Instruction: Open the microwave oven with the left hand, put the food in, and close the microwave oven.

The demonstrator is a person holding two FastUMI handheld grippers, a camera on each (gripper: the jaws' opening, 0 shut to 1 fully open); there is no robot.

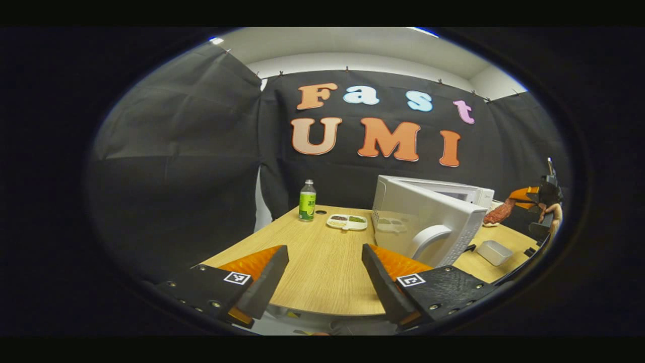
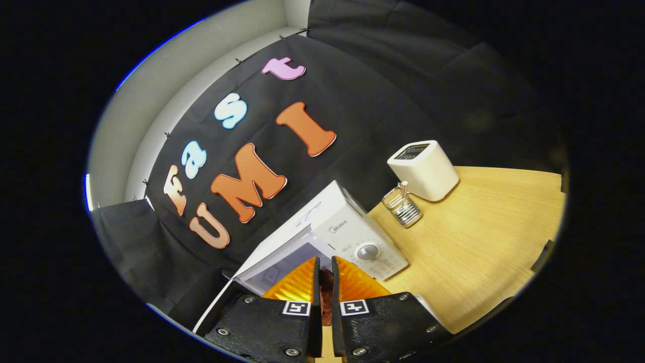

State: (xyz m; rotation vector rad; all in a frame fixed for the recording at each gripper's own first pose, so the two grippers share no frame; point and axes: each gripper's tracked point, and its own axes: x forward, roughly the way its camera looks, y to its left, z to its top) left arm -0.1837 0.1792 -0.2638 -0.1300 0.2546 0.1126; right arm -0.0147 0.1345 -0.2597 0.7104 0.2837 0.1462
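I hold my left gripper (image 1: 325,275) back over the near edge of the table (image 1: 322,272), its fingers spread wide with nothing between them, because its job for now looks done: the microwave oven (image 1: 433,222) stands on the right with its door (image 1: 426,227) swung open toward me, the curved handle facing out. Keeping that gripper low and clear leaves the opening free for the other hand.

My right gripper (image 2: 325,287) has its fingers nearly together on a dark reddish piece of food (image 2: 326,292), pinched between them, and it points at the open cavity, which sits just beyond the fingertips. In the left gripper view that food (image 1: 498,214) shows as a reddish lump beside the oven's far right side. I judge it is about to go in; the door is not yet closed.

By count: one microwave, one green-labelled bottle (image 1: 307,200) far left, one divided food tray (image 1: 347,222) near it, one small white dish (image 1: 494,252) on the right, one white toaster (image 2: 423,170), one glass jar (image 2: 402,207)
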